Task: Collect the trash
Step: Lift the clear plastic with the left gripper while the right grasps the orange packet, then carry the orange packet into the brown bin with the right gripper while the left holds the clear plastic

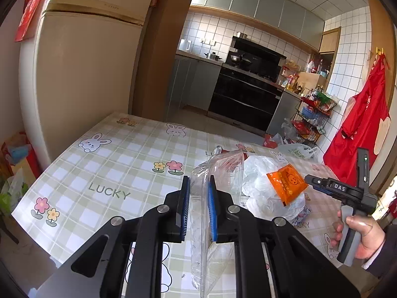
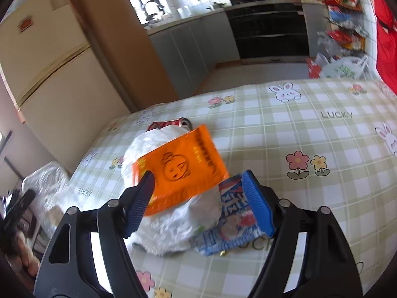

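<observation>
Several pieces of trash lie heaped on the checked tablecloth [image 2: 310, 136]: an orange packet [image 2: 181, 166] rests on a crumpled white bag [image 2: 171, 221], a blue-and-white snack wrapper [image 2: 233, 226] lies against the bag's near side, and a red can [image 2: 171, 124] pokes out behind the heap. The right gripper [image 2: 198, 198] hangs over this pile with its jaws spread wide, one finger at the packet's lower corner and the other over the wrapper; it grasps nothing. The left gripper [image 1: 198, 208] stands just beside the heap, and a clear plastic bag [image 1: 218, 173] runs up between its blue pads [image 1: 184, 206]; the pads look narrowly apart, so I cannot tell whether they pinch the film or merely frame it. The step in hand looks like picking the packet to drop it into the clear bag. To do it well, bring the right jaws down around one edge of the packet alone, clear of the white bag beneath, and close firmly, since the foil is slick. The clear bag's mouth should be held high and open, close by.
</observation>
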{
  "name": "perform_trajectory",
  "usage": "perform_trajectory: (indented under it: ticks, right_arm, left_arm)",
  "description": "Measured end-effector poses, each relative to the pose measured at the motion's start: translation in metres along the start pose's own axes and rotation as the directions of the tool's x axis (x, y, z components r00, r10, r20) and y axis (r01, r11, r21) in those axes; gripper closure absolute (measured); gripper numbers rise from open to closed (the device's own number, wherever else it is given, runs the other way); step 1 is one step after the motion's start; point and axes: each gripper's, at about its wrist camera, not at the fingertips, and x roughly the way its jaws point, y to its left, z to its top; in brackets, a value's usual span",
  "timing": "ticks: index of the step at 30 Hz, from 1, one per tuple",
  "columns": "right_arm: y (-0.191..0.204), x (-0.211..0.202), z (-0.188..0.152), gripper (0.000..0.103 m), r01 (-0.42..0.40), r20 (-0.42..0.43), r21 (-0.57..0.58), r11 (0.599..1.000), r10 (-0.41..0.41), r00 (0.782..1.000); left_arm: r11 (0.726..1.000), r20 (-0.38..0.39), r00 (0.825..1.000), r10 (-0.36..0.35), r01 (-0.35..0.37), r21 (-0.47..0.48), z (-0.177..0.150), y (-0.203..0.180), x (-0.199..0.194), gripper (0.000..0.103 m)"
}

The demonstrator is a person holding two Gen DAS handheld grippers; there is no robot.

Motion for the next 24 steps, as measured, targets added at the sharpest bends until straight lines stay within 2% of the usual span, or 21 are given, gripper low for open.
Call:
perform_trajectory:
  ticks: [4,5,6,7,9,11,14,24]
  right_arm:
    - [-0.014,0.018,0.003,0.030,-0.013,-0.021,0.107,0.994,0.015,1.000]
    - [-0.016,0.020,0.004,0.033,-0.018,-0.023,0.119,0.993,0.021,1.000]
    - [-0.016,0.020,0.004,0.048,-0.028,-0.023,0.125,0.992,0.031,0.999]
    - [-0.015,0.019,0.004,0.056,-0.021,-0.028,0.120,0.993,0.024,0.999]
    - [-0.011,0.015,0.003,0.082,-0.001,-0.026,0.091,0.996,0.004,1.000]
    - [-0.006,0.007,0.004,0.093,0.001,-0.005,0.062,0.998,-0.001,1.000]
    - [0.000,-0.007,0.007,0.096,0.000,0.032,0.032,0.999,-0.001,0.999]
    - [0.028,-0.054,0.013,0.098,-0.053,0.109,-0.061,0.997,0.060,0.992]
  left_arm:
    - [1.000,-0.009,1.000,-0.014,0.014,-0.008,-0.001,0.001,-0.004,0.089]
    - [1.000,-0.008,1.000,-0.015,0.015,-0.006,-0.002,0.001,-0.006,0.089]
    - [1.000,-0.007,1.000,-0.016,0.016,-0.005,-0.002,0.001,-0.007,0.089]
    - [1.000,-0.009,1.000,-0.018,0.018,-0.006,-0.002,0.001,-0.008,0.089]
    - [1.000,-0.010,1.000,-0.019,0.019,-0.008,-0.003,0.002,-0.009,0.089]
    - [1.000,-0.011,1.000,-0.020,0.020,-0.009,-0.003,0.002,-0.010,0.089]
    - [1.000,-0.012,1.000,-0.021,0.021,-0.005,-0.004,0.001,-0.013,0.089]
    - [1.000,0.002,1.000,-0.017,0.017,0.004,-0.004,-0.005,-0.029,0.089]
